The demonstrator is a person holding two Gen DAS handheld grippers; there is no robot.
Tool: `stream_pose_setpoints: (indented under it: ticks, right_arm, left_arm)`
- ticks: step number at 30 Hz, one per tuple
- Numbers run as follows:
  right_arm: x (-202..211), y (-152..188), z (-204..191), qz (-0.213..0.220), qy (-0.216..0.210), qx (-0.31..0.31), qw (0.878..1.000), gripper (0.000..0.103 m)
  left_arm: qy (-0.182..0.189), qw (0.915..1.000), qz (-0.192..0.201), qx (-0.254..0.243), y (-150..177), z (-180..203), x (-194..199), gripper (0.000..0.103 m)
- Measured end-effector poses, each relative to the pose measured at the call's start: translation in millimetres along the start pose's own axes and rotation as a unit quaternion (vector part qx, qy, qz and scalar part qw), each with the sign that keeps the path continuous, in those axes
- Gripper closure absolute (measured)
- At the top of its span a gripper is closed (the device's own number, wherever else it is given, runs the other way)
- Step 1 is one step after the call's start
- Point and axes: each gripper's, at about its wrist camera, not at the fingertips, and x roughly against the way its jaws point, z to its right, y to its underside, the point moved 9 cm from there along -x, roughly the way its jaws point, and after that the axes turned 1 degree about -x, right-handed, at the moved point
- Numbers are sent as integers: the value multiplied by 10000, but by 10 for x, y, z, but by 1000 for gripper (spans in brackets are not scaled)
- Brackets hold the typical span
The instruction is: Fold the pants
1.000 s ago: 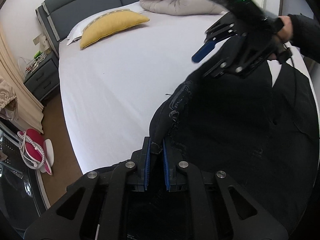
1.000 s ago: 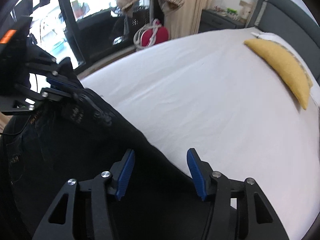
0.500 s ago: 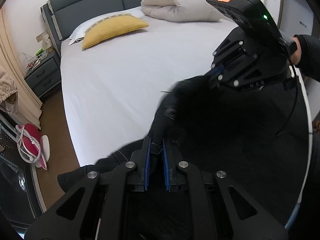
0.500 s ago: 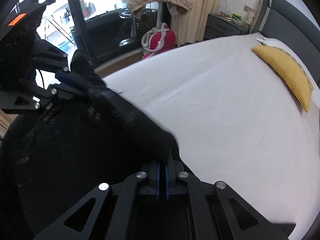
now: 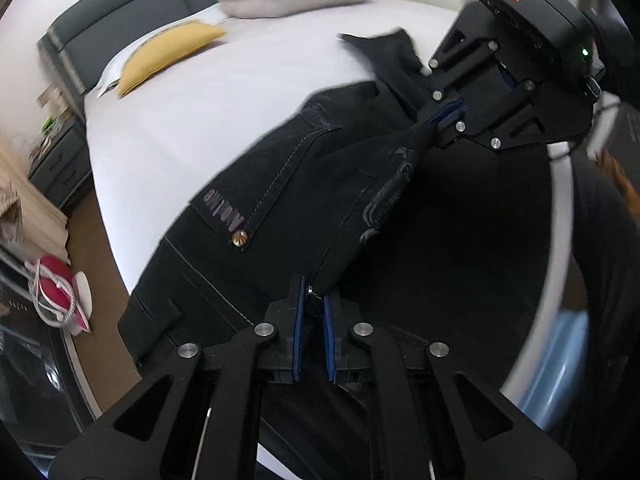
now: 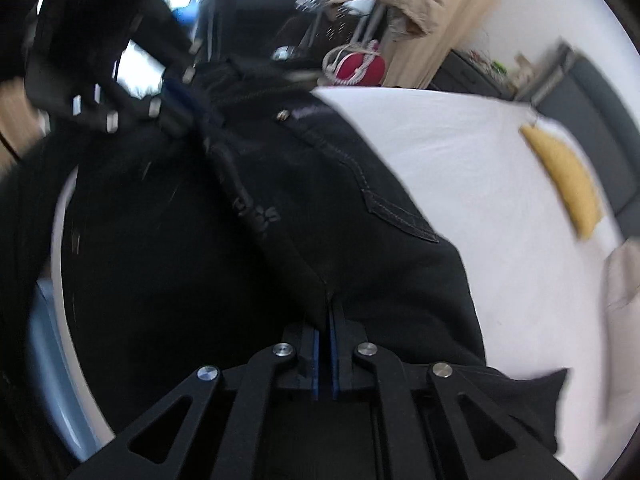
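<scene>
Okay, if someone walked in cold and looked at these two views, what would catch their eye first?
The black pants fill the middle of both views, stretched by the waistband between the left tongs and the right tongs, both shut on the fabric. Behind them the white bed is bright, with a yellow pillow near the grey headboard.

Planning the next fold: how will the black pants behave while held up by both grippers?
Likely floppy: the pants sag between the left gripper and right gripper, waistband pulled taut, the rest draping. Probably fairly heavy, denim-like cloth with thick seams. Unlikely to slip, since both grippers pinch bunched fabric.
</scene>
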Motion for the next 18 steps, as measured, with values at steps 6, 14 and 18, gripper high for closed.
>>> stream_pose_setpoints:
  ticks: [6,14,18]
  right_arm:
    - [154,312,-425,-135,156,101,9997,98]
    - [170,575,-784,-308,477,227,9981,98]
    - [192,574,-787,-295,646,193,9973,98]
  left_arm:
    - [145,9995,-145,-242,236,584,104,96]
    - [164,9980,-231,-573,348,1095,151,96]
    - [86,9969,-258,-734,322,1209,156,96]
